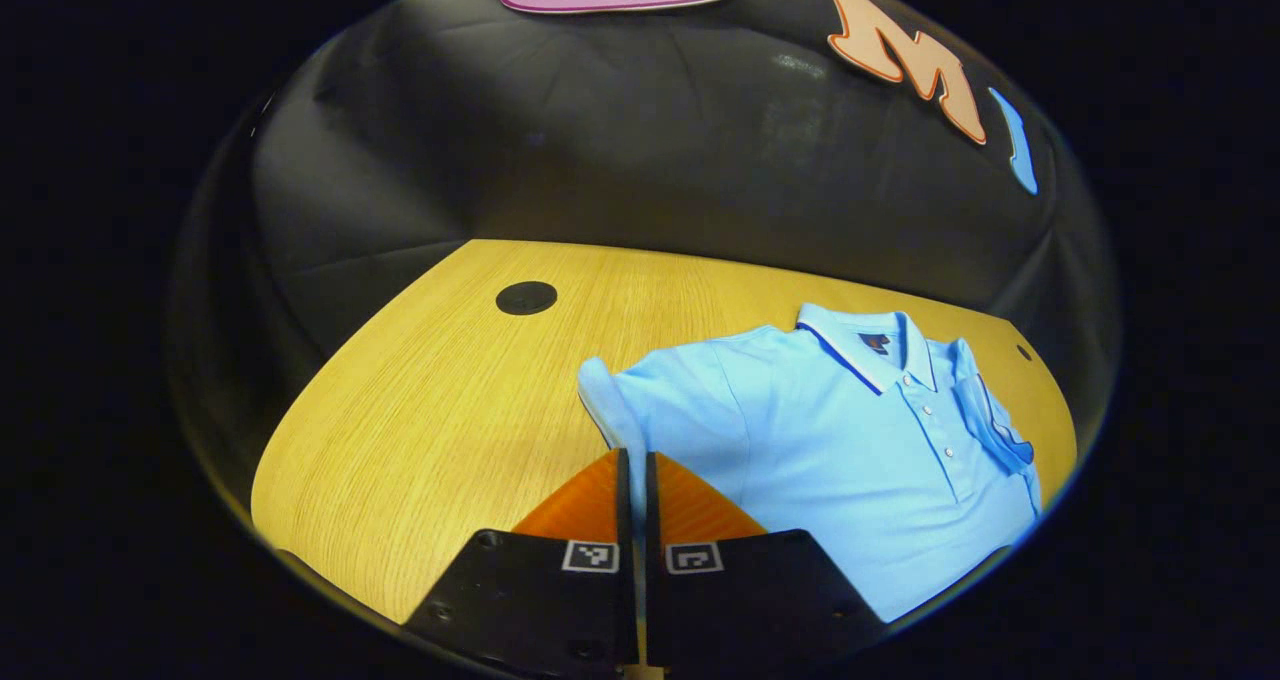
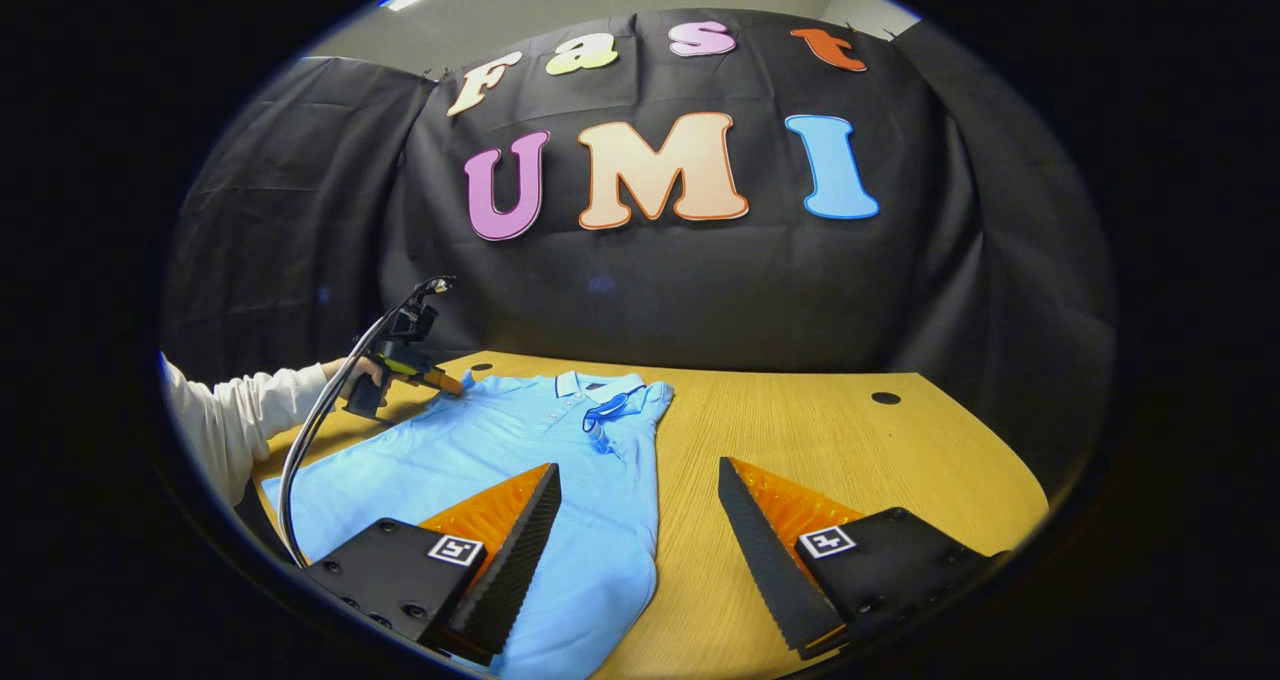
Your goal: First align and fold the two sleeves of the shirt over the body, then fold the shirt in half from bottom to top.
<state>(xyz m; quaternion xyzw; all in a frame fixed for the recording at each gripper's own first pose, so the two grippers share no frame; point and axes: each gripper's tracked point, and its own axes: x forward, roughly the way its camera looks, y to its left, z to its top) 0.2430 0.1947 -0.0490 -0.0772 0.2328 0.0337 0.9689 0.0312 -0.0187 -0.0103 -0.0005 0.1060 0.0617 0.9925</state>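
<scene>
At the bottom of the left gripper view, the left gripper (image 1: 636, 465) has its two fingers brought together with hardly a slit between them, the tips meeting at the edge of the shirt's near sleeve (image 1: 612, 405); whether cloth is pinched between them cannot be told. The right gripper view shows the same gripper (image 2: 455, 386) farther off at the left, its tip at the shirt's shoulder, held by a hand (image 2: 362, 372) in a pale sleeve (image 2: 235, 415) with a cable (image 2: 310, 440) trailing down.

The right gripper (image 2: 638, 485) stands wide, fingers well apart, one over the shirt's right edge and the other over bare table, holding nothing.

The light blue polo shirt (image 2: 520, 460) lies flat, front up, on the wooden table (image 2: 860, 460), collar (image 1: 868, 345) toward the far side, buttons closed. Its right sleeve (image 2: 625, 405) is already folded inward across the chest, lying beside the placket. The left sleeve is spread outward on the table.

Two dark round caps (image 1: 526, 298) (image 2: 885, 398) sit in the table top, well apart from the shirt.
</scene>
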